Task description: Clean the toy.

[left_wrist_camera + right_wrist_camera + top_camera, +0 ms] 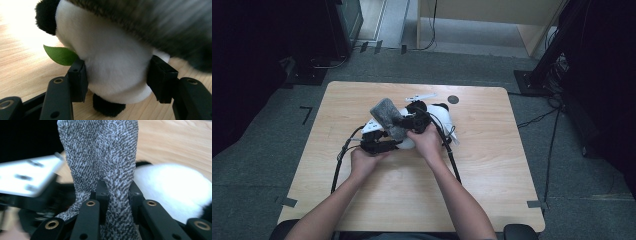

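A black-and-white panda plush lies at the middle of the wooden table. My left gripper is shut on its white body, one pad pressing each side; a green leaf sticks out beside the left jaw. A speckled grey knit cloth hangs over the plush, blurred in the left gripper view. My right gripper is shut on this cloth, which rises from between its jaws. The plush lies behind to the right.
A small white flat piece and a dark round spot sit near the table's far edge. Black cables trail from both grippers over the front of the table. Dark stands and more cables stand on the floor around it.
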`<state>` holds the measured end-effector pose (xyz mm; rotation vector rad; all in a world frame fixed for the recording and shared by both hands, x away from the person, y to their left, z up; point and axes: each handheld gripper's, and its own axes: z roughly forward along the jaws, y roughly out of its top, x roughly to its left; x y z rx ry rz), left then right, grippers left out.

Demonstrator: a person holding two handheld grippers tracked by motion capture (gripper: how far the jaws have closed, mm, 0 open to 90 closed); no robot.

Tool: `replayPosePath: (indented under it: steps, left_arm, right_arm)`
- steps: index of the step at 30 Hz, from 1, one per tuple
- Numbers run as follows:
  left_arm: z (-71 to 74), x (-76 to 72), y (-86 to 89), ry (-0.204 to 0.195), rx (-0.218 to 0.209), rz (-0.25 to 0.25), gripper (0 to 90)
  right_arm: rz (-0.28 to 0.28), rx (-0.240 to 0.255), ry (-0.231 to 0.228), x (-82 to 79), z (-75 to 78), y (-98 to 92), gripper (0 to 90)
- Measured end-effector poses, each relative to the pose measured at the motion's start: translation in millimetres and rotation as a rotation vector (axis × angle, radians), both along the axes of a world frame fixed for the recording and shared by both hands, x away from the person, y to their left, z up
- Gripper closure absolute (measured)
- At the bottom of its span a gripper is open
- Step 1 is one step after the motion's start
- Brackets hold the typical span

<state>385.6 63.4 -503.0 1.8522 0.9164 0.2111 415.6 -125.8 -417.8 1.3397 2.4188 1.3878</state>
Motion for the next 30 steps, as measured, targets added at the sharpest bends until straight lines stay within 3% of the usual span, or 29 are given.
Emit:
replayPosePath:
  steps: [5, 12, 14, 21, 30]
  left_arm:
    - [0.4, 0.5, 0.0, 0.004, 0.002, 0.000, 42.4]
    - [2.2, 1.7, -0.1, 0.015, 0.008, -0.002, 46.1]
    - [2.4, 2.1, 0.3, 0.015, 0.009, -0.005, 46.8]
    - [2.5, 1.8, -0.2, 0.008, 0.007, -0.008, 46.8]
    - [2.9, 1.9, -0.3, 0.006, 0.013, -0.010, 46.9]
  right_arm:
    - [-0.020, 0.017, 0.025, 4.6, -8.4, -14.1, 77.0]
    - [-0.049, -0.025, 0.004, 2.8, -1.6, -38.8, 77.5]
    - [-0.074, -0.040, 0.005, 2.0, 2.7, -54.7, 77.8]
    - [-0.109, -0.037, -0.029, -4.0, 11.7, -89.8, 77.9]
    - [-0.112, -0.033, -0.049, -9.0, 17.9, -112.3, 76.6]
